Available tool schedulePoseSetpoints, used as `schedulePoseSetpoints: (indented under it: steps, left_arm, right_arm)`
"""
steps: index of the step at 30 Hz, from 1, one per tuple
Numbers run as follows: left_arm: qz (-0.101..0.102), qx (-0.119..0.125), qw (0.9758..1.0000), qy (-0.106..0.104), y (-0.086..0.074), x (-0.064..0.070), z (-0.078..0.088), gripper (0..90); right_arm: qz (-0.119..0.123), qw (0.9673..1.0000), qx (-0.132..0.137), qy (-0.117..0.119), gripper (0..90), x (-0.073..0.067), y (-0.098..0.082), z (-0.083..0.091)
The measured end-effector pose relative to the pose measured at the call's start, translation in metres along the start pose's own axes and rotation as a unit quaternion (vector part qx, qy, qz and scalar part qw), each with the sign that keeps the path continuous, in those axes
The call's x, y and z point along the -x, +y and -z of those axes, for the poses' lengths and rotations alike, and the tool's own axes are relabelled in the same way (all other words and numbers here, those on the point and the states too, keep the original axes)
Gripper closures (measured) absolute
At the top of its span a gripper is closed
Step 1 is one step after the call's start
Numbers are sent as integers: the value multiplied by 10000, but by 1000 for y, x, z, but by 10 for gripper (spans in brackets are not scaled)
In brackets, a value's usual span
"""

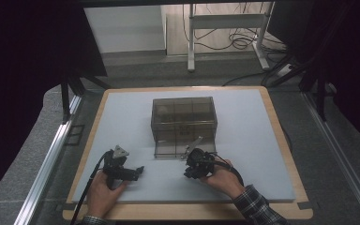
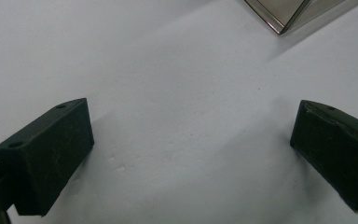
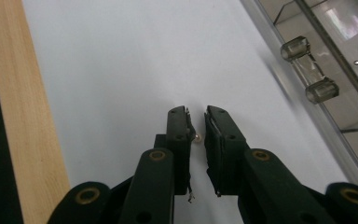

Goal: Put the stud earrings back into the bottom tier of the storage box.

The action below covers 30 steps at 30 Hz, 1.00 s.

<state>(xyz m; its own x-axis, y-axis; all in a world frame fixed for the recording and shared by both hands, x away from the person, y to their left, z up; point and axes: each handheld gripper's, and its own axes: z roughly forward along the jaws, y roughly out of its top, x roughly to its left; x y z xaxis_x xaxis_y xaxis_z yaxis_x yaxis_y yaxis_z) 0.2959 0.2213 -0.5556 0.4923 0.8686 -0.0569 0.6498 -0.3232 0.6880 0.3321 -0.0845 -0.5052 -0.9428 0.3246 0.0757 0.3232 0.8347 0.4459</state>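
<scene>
Here, near the front wooden edge [image 1: 187, 212] of the tabletop [image 1: 243, 140], the left tool [image 1: 138, 172] lies with jaws spread wide over bare white surface. The right tool [image 1: 191, 169] has its jaws nearly closed around a tiny pearl-like bead [image 3: 197, 138]. Just beyond it stands a smoky clear box [image 1: 183, 121], with open room on both sides.

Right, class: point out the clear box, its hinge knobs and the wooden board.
clear box [image 1: 183, 117], high view, front wall
hinge knobs [image 3: 295, 48], right gripper view, upper knob's barrel
wooden board [image 3: 21, 116], right gripper view, bare edge strip
</scene>
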Motion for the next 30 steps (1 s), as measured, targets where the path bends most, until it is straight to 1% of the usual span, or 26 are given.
schedulePoseSetpoints:
  steps: [3,5,8,9,10,12,14,15,20,21,22,23,25,27,28,30]
  left_arm:
    - [1,0,10000,0,0,0,0,0]
    - [0,1,10000,1,0,0,0,0]
    - [-14,-12,10000,0,0,0,0,0]
    - [-25,-21,10000,-2,0,0,0,0]
    - [-24,-21,10000,-1,0,0,0,0]
    - [-25,-21,10000,-1,0,0,0,0]
    - [-26,-22,10000,-2,0,0,0,0]
    - [-25,-22,10000,-1,0,0,0,0]
    - [-1,0,10000,3,0,0,0,0]
    - [0,0,10000,1,0,0,0,0]
    - [1,1,10000,1,0,0,0,0]
    - [2,1,10000,0,0,0,0,0]
    - [2,1,10000,1,0,0,0,0]
    - [0,0,10000,0,0,0,0,0]
    - [0,-1,10000,1,0,0,0,0]
    - [1,0,10000,1,0,0,0,0]
  right_arm:
    - [44,10000,-61,-29,768,-1,1,-2]
    - [161,9997,-138,-127,764,-4,1,-5]
    - [174,9995,-174,-192,767,-7,2,-5]
    - [234,9992,-200,-271,795,-9,2,-6]
    - [234,9992,-200,-271,795,-9,2,-6]
    - [314,9988,-247,-284,839,-11,3,-6]
    - [344,9984,-285,-334,841,-14,4,-7]
    - [321,9984,-324,-328,844,-14,5,-7]
    - [223,9991,-295,-225,849,-10,5,-6]
    - [170,9992,-290,-196,850,-10,5,-6]
    - [148,9994,-278,-159,851,-9,4,-6]
    - [140,9995,-250,-135,883,-8,4,-6]
    - [66,9998,-212,-10,883,-6,3,-6]
    - [72,9997,-218,-14,883,-6,3,-6]
    - [112,9997,-210,-37,883,-6,4,-6]
    - [98,9998,-177,-35,882,-7,5,-4]
